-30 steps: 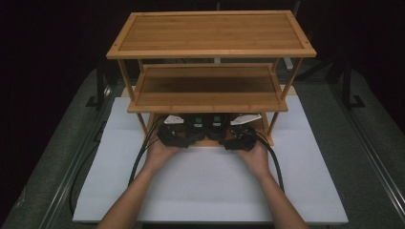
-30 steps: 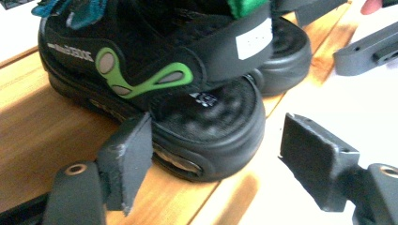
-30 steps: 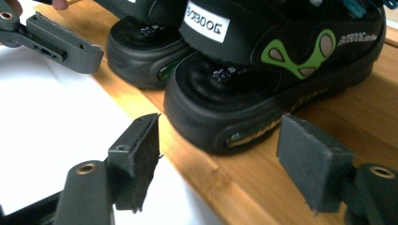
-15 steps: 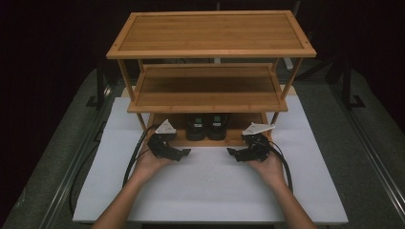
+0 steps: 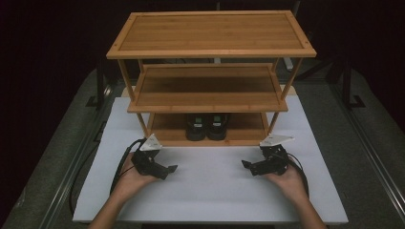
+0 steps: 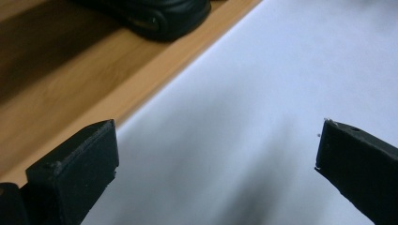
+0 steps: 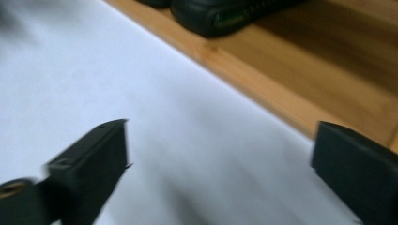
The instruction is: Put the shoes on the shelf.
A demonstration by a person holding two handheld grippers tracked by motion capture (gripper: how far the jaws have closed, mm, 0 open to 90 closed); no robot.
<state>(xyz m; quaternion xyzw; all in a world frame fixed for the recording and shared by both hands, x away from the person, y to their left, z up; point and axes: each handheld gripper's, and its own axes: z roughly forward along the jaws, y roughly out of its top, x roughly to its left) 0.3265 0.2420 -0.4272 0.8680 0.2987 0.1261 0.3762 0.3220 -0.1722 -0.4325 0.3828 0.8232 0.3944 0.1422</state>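
Both claws, the left gripper (image 5: 168, 169) and right gripper (image 5: 246, 164), gape wide, holding nothing, over smooth white board (image 5: 210, 191). Ahead of them two black shoes (image 5: 206, 126) sit on the wooden rack's (image 5: 210, 52) bottom shelf

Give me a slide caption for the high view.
Open grippers, left and right, on white mat before bamboo rack holding black shoes.
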